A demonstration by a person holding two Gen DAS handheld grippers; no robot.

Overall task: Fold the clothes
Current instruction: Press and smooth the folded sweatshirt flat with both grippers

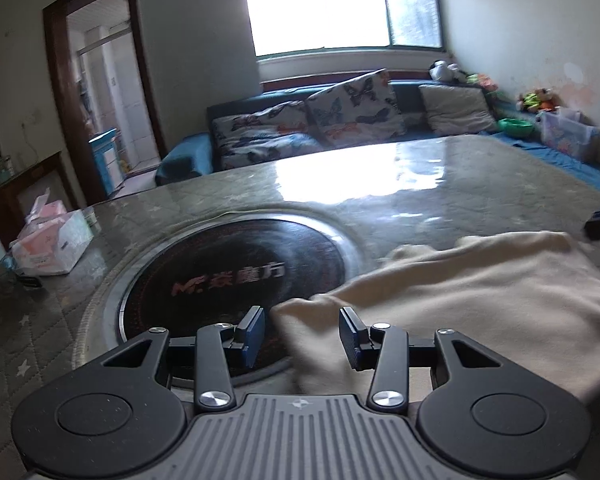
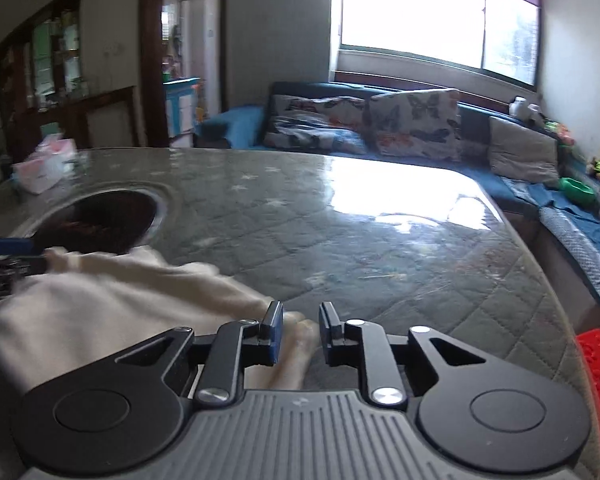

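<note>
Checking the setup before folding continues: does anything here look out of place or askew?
Yes: the cream garment lies rumpled, and one edge drapes over the round black cooktop set into the table. Nothing looks spilled or damaged.

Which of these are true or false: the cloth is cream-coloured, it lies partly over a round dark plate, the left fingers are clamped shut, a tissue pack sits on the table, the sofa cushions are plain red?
1. The cloth is cream-coloured. True.
2. It partly covers the round dark plate set into the table. True.
3. The left gripper has its fingers clamped shut. False: they stand apart, with a cloth edge between them.
4. A tissue pack sits on the table. True.
5. The sofa cushions are plain red. False: they have a butterfly print.
</note>
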